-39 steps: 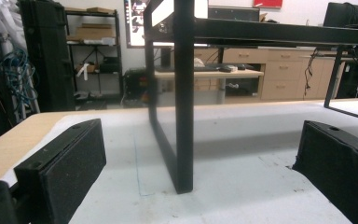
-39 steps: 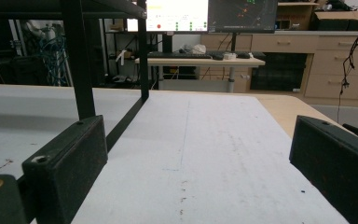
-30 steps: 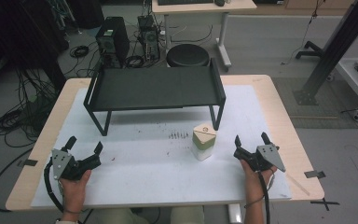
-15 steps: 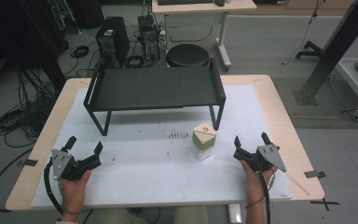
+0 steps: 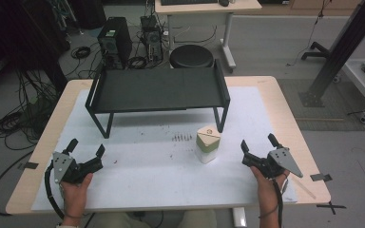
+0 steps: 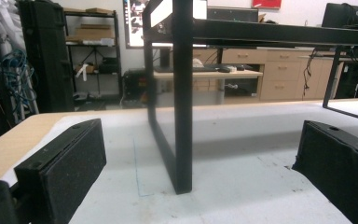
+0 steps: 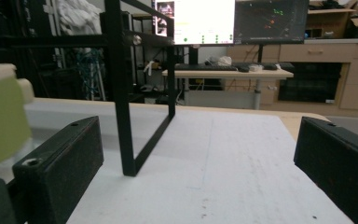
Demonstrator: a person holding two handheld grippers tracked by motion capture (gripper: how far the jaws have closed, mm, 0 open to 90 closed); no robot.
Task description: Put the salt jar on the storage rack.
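My left claw (image 5: pixel 85 151): released, jaws wide, resting on the counter (image 5: pixel 285 118).
My right claw (image 5: pixel 257 143): released.
Black rack (image 5: pixel 158 90): ahead, long axis crosswise.
Carton (image 5: pixel 207 144): upright, left of my right claw.

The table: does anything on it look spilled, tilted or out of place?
Little stands out. The small green and cream container stands upright near the black shelf. Dark specks mark the white mat beside it; stains or crumbs, I cannot tell.
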